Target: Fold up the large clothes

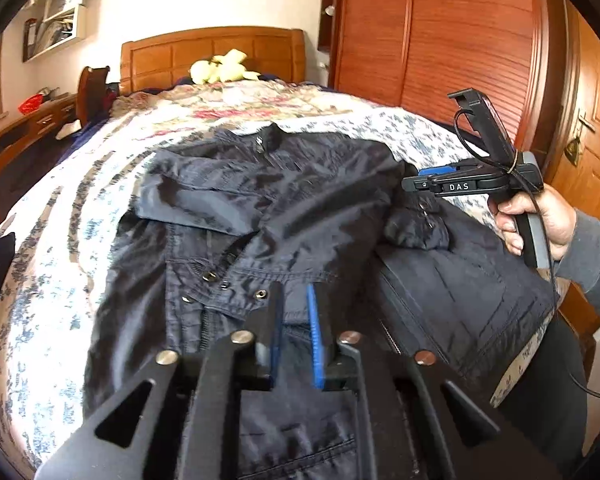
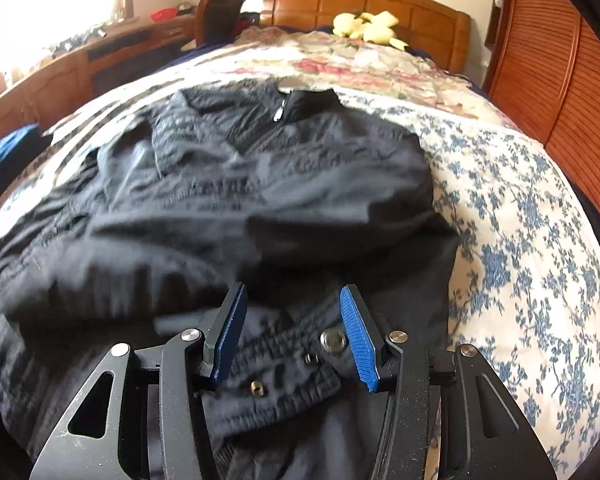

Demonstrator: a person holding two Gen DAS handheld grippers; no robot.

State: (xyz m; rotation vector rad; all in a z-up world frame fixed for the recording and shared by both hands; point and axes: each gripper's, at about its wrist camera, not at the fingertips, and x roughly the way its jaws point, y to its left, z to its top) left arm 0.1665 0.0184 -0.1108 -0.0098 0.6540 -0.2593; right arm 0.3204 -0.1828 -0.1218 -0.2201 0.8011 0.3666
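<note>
A large dark navy jacket (image 1: 268,208) lies front up on the bed, collar toward the headboard; it also fills the right wrist view (image 2: 228,200). One sleeve is folded across its chest. My left gripper (image 1: 294,292) hovers over the jacket's snap-button placket, jaws a little apart with nothing between them. My right gripper (image 2: 294,300) is open and empty just above a cuff with snaps (image 2: 284,364) near the jacket's right edge. It also shows in the left wrist view (image 1: 414,184), held by a hand at the jacket's right side.
The bed has a blue-flowered white cover (image 2: 520,216) and a rose-patterned quilt (image 1: 260,100) toward the wooden headboard (image 1: 212,52), where a yellow plush toy (image 1: 220,68) sits. A wooden wardrobe (image 1: 440,40) stands right; a desk (image 1: 28,128) and chair stand left.
</note>
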